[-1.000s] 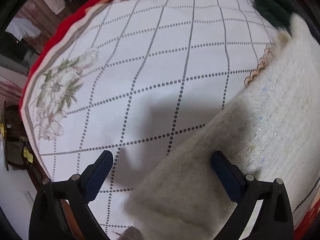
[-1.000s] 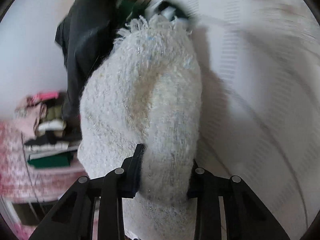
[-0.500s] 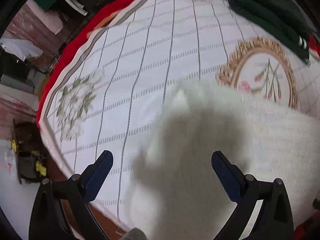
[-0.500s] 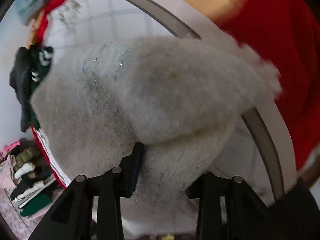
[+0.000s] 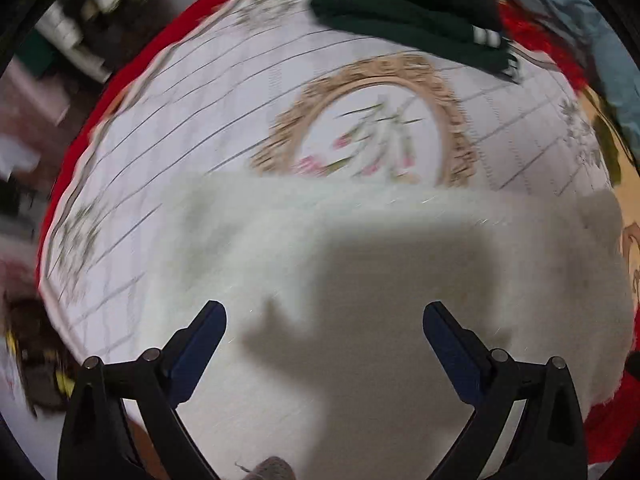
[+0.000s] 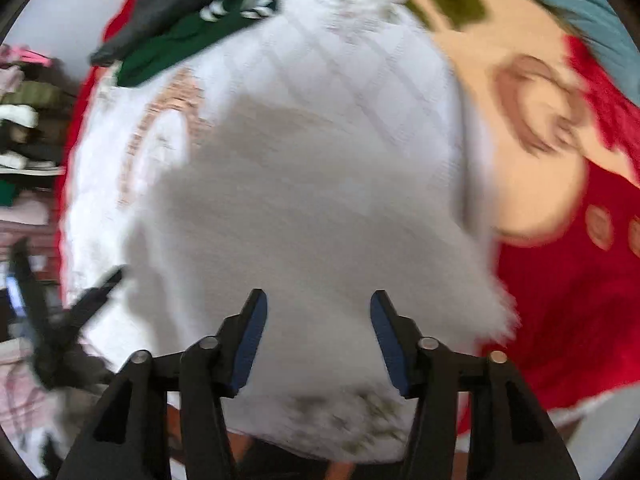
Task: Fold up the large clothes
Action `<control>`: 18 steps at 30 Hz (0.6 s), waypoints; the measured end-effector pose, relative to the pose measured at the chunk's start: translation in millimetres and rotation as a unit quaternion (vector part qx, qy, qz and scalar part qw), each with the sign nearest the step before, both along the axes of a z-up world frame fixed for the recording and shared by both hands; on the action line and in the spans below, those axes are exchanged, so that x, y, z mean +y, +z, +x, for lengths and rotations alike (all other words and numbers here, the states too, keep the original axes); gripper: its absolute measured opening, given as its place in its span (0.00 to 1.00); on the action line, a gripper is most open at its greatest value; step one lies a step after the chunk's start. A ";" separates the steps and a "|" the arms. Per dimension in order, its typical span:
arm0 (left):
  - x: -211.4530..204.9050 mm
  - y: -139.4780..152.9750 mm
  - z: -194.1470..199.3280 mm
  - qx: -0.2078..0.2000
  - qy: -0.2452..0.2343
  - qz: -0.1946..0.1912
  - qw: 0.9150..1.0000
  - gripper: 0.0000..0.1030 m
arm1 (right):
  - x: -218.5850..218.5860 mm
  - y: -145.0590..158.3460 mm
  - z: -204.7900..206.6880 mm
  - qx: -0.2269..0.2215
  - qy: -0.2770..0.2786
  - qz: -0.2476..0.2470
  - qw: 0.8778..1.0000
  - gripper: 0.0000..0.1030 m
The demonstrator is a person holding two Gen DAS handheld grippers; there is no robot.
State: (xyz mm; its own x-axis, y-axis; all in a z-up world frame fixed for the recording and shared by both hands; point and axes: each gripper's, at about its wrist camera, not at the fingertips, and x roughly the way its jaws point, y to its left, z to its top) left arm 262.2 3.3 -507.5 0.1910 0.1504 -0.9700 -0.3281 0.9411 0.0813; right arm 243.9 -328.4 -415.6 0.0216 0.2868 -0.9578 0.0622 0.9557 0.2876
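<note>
Left wrist view: fluffy off-white knitted garment spread flat on a white quilted cloth with grey grid lines and a tan embroidered oval, directly below and ahead of the left gripper. Jaws spread wide, nothing between the blue pads, no contact with the knit visible. Long axis of the garment running side to side across the view, its far edge straight and just short of the oval's rim. A dark shadow across the middle of the knit.

Right wrist view: right gripper above the same garment, pointing steeply down. Jaws narrower than the left pair and closing, blue pads clear of the fabric, nothing pinched between them. Fuzzy right edge of the knit reaching past the white cloth toward a red blanket with cream motifs.

Judged from this: garment laid out after a fold, both grippers free above it, each roughly over its own half; next grasp likely at a short end, the right gripper nearer the fuzzy edge.

Beyond the cloth: a folded dark green garment with white stripes at the far side, piles of clothing at the room's edge, all heavily motion-blurred.
</note>
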 end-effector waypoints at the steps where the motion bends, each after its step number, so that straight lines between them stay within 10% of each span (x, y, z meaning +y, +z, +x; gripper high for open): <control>1: -6.7 -12.9 9.5 0.016 -0.008 -0.003 1.000 0.99 | 11.8 -8.6 5.6 0.007 0.006 0.020 1.000 0.10; 9: 6.4 -68.9 16.5 0.050 0.016 -0.044 0.998 1.00 | 70.8 -127.8 69.5 0.104 0.053 0.016 0.993 0.00; 14: 24.3 -35.3 -23.5 0.044 0.078 -0.033 0.995 1.00 | 46.1 -107.8 68.8 0.129 0.060 0.057 0.988 0.00; 18: 45.4 -4.5 -103.5 0.048 0.152 0.000 0.987 0.99 | 32.3 -57.9 46.4 0.089 0.090 0.057 0.990 0.35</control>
State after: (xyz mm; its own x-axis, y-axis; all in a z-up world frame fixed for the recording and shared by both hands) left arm 158.7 48.7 -512.0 0.0441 0.1870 -0.9814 -0.5856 0.8007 0.1263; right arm 290.3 -296.1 -473.6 -0.2052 0.3763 -0.9035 -0.0477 0.9182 0.3932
